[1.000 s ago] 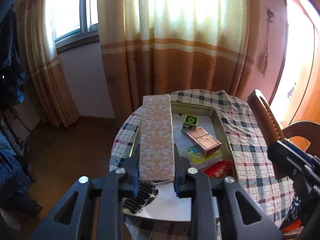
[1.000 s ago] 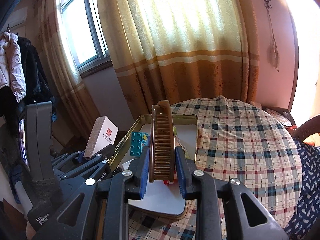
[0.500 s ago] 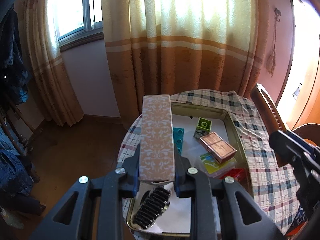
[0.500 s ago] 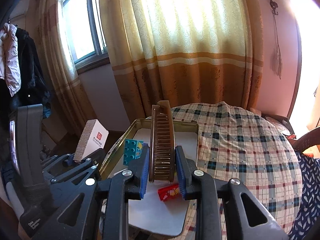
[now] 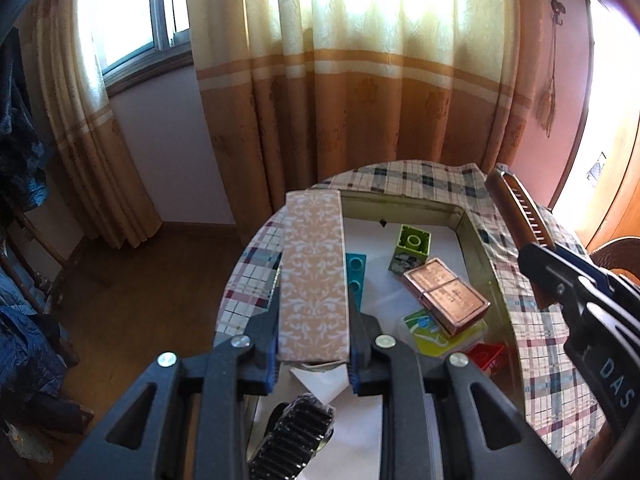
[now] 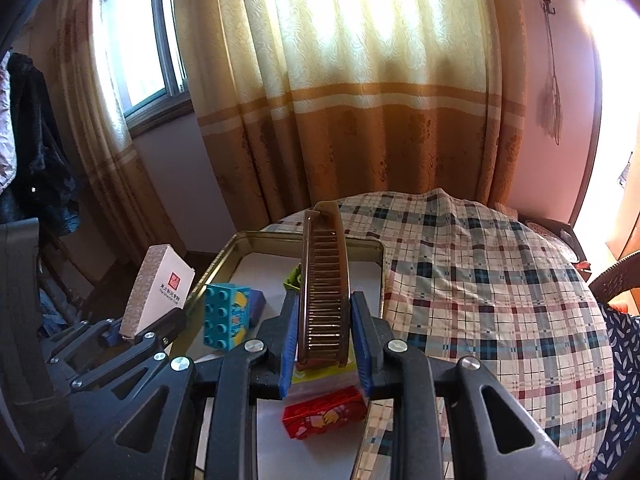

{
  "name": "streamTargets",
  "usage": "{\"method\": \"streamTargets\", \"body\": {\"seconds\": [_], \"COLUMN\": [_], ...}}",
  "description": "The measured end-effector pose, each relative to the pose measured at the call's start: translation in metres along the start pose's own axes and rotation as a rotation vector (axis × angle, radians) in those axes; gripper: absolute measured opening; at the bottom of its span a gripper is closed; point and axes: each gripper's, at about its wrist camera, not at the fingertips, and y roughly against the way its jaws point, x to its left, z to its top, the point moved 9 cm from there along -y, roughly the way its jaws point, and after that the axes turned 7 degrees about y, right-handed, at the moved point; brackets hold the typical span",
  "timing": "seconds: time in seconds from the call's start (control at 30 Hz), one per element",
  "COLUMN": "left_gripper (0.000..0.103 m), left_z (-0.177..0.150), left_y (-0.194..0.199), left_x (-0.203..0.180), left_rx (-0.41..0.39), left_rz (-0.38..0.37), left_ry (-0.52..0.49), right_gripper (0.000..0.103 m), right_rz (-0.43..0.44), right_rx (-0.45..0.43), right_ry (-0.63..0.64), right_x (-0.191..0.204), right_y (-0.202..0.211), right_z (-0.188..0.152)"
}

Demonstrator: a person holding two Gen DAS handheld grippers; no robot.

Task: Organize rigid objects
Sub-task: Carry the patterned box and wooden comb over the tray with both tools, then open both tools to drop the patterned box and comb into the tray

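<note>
My left gripper (image 5: 313, 364) is shut on a long patterned tan box (image 5: 314, 280) and holds it above the left side of a metal tray (image 5: 486, 264); the box also shows in the right wrist view (image 6: 158, 292). My right gripper (image 6: 325, 364) is shut on a brown comb (image 6: 326, 284) above the tray's right part (image 6: 378, 276); the comb also shows in the left wrist view (image 5: 520, 216). In the tray lie a teal brick (image 5: 356, 276), a green block (image 5: 412, 246), a copper box (image 5: 446, 296), a green-yellow packet (image 5: 428, 330), a red pack (image 6: 324, 412) and a black comb (image 5: 298, 436).
The tray sits on a round table with a plaid cloth (image 6: 480, 280). Curtains (image 5: 360, 80) and a window (image 5: 132, 12) stand behind it. Wooden floor (image 5: 140, 300) lies left of the table. Dark clothes (image 5: 24, 320) hang at the far left. A chair back (image 6: 618, 276) is at the right.
Both grippers have drawn back and up from the tray, each still holding its object. More of the tray shows in the left wrist view, and the teal brick has come into sight.
</note>
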Motion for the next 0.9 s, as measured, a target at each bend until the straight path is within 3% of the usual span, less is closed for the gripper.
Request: {"method": "streamTargets", "body": {"seconds": [0.9], "left_gripper": [0.024], "left_z": [0.0], "left_y": [-0.041], "left_x": [-0.024], "left_rx": [0.056], "left_rz": [-0.008], "left_ry": [-0.052], "right_gripper": [0.028], "right_rz": [0.038], "right_rx": [0.151], "right_ry": [-0.028], "right_x": [-0.009], "right_y": [-0.06], "right_z": [-0.019]}}
